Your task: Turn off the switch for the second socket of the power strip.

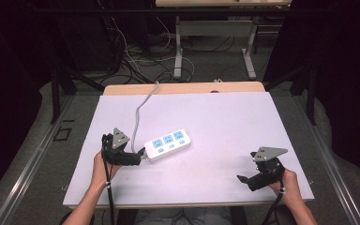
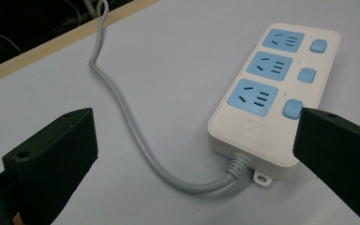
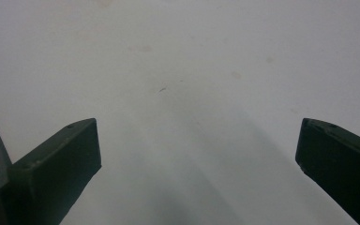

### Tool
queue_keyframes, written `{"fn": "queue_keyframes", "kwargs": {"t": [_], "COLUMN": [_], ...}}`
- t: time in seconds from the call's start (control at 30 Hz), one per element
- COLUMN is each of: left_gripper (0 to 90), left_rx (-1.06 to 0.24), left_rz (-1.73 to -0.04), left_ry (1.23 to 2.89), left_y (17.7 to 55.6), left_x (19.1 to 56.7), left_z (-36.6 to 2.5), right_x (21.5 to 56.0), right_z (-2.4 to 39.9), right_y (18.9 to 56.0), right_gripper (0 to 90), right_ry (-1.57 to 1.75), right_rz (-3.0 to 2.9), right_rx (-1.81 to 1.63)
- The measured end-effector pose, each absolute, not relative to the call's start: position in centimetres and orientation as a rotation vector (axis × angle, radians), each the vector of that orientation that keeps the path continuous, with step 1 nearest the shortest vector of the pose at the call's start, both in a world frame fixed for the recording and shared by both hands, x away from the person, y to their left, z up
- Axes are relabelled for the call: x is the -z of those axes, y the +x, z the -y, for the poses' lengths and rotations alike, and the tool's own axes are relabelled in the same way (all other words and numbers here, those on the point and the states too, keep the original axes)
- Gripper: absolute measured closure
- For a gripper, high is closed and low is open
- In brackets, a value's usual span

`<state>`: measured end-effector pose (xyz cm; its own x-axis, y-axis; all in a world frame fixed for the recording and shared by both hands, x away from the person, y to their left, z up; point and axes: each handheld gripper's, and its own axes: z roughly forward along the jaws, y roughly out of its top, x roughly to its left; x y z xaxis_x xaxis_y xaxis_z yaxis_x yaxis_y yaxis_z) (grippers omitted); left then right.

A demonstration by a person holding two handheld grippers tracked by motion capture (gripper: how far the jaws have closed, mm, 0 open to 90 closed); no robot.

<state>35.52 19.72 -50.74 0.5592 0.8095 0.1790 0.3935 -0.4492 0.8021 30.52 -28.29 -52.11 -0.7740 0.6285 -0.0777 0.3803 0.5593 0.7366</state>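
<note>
Left hand-held gripper (image 2: 192, 154), jaws wide, fronts power strip's (image 2: 269, 93) cable end.

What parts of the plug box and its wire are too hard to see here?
1. The power strip: in the left gripper view, a black jaw covers its near right corner.
2. Its grey cable: in the high view it drops over the table's far edge, so the plug end is hidden.
3. The raised marking below the sockets: too faint to read.
4. Switches: on or off, too small.

White-topped table (image 1: 243, 117) filling the frame's centre, grey floor (image 1: 28, 154) showing at both sides, tangled cables (image 1: 131, 56) lying upper centre, metal desk legs (image 1: 251, 51) standing behind, darkness surrounding.
</note>
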Motion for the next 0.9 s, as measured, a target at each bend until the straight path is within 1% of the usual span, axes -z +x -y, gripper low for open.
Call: {"fn": "queue_keyframes", "kwargs": {"t": [0.37,0.67,0.9], "left_gripper": [0.0,0.0,0.0], "left_rx": [-0.696,-0.711,-0.691], "left_rz": [-0.952,-0.913,-0.901], "left_ry": [2.04,2.06,2.067], "left_y": [36.7,37.3,37.6], "left_x": [50.8,50.7,50.7], "left_z": [-18.7,-18.0,-17.3], "right_x": [52.1,52.1,52.1], "right_z": [28.3,28.2,28.2], "right_y": [30.4,30.3,30.3], "right_gripper": [0.0,0.0,0.1], "right_ry": [0.831,0.828,0.827], "right_rz": [-2.47,-2.471,-2.478], "right_rx": [-1.045,-1.045,-1.037]}}
